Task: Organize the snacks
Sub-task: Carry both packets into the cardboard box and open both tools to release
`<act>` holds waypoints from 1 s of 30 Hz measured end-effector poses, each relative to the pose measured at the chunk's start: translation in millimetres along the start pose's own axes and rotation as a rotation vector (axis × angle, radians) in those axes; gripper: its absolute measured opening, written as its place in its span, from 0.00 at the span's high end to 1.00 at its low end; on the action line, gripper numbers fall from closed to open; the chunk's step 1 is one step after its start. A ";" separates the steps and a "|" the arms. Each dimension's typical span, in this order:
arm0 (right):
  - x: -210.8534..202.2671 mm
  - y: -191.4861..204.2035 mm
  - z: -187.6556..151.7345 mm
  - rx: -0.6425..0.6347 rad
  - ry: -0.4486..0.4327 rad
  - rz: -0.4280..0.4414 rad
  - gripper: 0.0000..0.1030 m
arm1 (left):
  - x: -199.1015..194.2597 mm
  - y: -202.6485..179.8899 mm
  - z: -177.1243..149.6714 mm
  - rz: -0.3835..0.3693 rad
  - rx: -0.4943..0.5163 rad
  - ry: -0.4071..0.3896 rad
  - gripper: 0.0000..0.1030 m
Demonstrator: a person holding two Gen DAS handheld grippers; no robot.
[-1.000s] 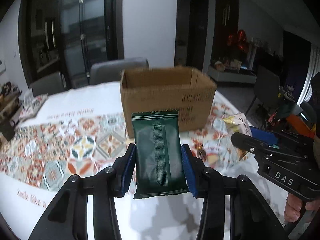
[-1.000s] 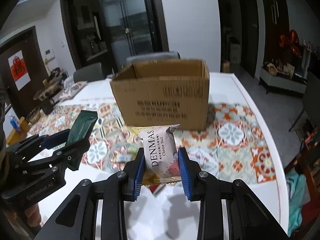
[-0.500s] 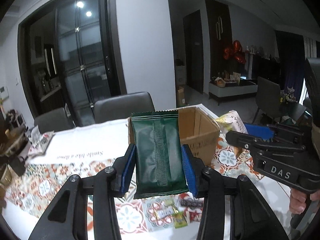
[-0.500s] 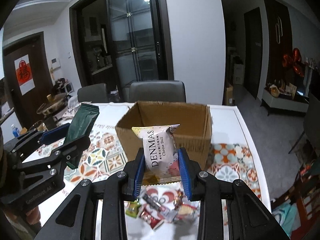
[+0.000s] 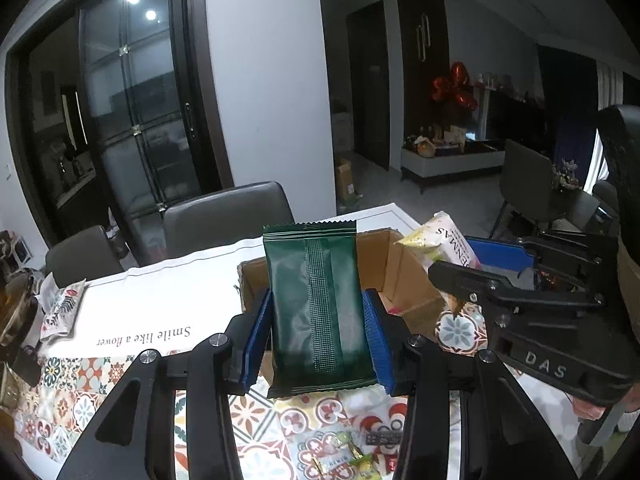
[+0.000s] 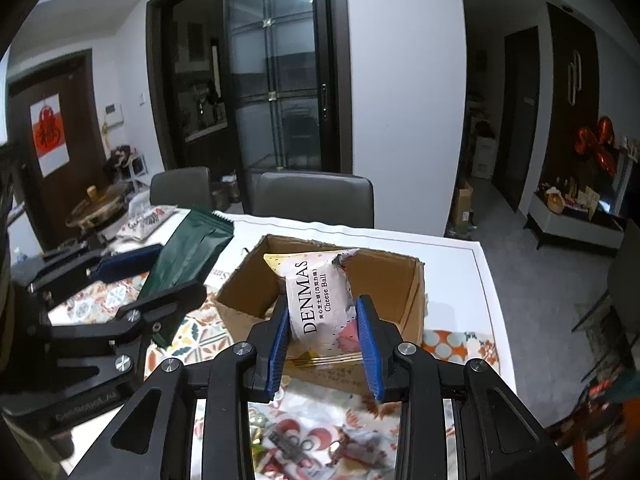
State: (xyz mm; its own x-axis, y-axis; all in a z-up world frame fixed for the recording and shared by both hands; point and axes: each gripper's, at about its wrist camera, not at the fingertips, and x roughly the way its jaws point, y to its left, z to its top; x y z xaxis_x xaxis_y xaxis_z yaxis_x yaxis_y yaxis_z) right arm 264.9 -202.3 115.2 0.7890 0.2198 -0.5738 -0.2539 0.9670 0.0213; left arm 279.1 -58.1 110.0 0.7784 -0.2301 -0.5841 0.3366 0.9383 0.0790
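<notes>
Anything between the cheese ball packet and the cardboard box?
Nothing: in the right wrist view the cheese ball packet, pinched by the right hand-held gripper, hangs before the open cardboard box with only air between.

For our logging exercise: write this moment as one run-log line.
left gripper: shut on green packet | right gripper: shut on Cheese Ball packet | both raised near open cardboard box | loose candies on table
</notes>
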 end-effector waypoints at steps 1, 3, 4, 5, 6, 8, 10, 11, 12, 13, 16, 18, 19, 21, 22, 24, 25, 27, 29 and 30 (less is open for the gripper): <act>5.6 -1.0 2.1 -0.005 0.010 0.002 0.67 | 5.0 0.6 3.0 -0.004 -0.006 0.011 0.57; 16.5 -2.5 5.6 -0.007 0.033 0.002 0.67 | 19.0 4.0 9.7 -0.019 -0.023 0.039 0.57; 23.5 -3.8 7.6 -0.008 0.047 0.004 0.67 | 24.1 5.1 11.1 -0.023 -0.031 0.048 0.57; 28.7 -5.7 8.9 -0.005 0.058 0.003 0.67 | 30.0 6.8 11.8 -0.028 -0.037 0.059 0.57; 35.4 -8.1 11.3 -0.002 0.071 0.003 0.67 | 37.0 8.8 12.6 -0.033 -0.045 0.069 0.57; 48.6 -14.6 14.3 0.008 0.098 0.007 0.67 | 50.7 12.1 13.3 -0.042 -0.057 0.092 0.57; 58.4 -20.1 15.8 0.021 0.116 0.022 0.67 | 62.2 14.9 14.5 -0.042 -0.061 0.113 0.57; 64.2 -22.7 17.0 0.029 0.126 0.027 0.67 | 71.2 16.5 15.5 -0.042 -0.059 0.126 0.57; 68.7 -23.7 18.6 0.035 0.132 0.028 0.67 | 76.3 17.3 16.1 -0.038 -0.055 0.133 0.57; 74.3 -25.5 19.3 0.038 0.142 0.032 0.67 | 81.7 17.9 16.2 -0.029 -0.052 0.138 0.57; 88.3 -28.9 20.3 0.040 0.165 0.024 0.67 | 98.6 21.0 15.2 -0.028 -0.054 0.176 0.57; 97.7 -33.0 21.8 0.046 0.183 0.027 0.67 | 106.0 22.5 13.9 -0.028 -0.058 0.196 0.57; 102.3 -34.0 21.7 0.051 0.192 0.030 0.67 | 109.0 23.2 13.1 -0.028 -0.060 0.205 0.57; 110.9 -34.2 19.3 0.059 0.209 0.034 0.67 | 112.4 24.1 11.0 -0.020 -0.065 0.215 0.57; 114.2 -34.8 18.0 0.061 0.215 0.034 0.67 | 114.6 24.5 10.3 -0.015 -0.064 0.220 0.56; 118.8 -35.1 15.9 0.057 0.219 0.033 0.67 | 115.7 24.7 8.1 -0.001 -0.054 0.226 0.52; 120.6 -34.8 14.7 0.051 0.225 0.031 0.66 | 115.1 24.4 7.3 0.008 -0.053 0.224 0.50; 119.6 -33.6 11.3 0.051 0.225 0.026 0.59 | 110.9 24.4 5.7 0.017 -0.049 0.214 0.49; 116.9 -32.4 9.1 0.039 0.221 0.011 0.58 | 104.9 25.5 3.7 0.023 -0.055 0.205 0.47; 114.6 -32.0 7.4 0.037 0.219 0.005 0.56 | 100.7 26.2 2.7 0.029 -0.062 0.195 0.47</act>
State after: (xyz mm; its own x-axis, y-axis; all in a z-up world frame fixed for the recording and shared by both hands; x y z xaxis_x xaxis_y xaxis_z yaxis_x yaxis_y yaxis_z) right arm 367.6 -207.1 54.9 0.6465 0.1955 -0.7374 -0.2341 0.9708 0.0522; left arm 367.8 -57.4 55.4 0.6677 -0.1540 -0.7283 0.2773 0.9594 0.0514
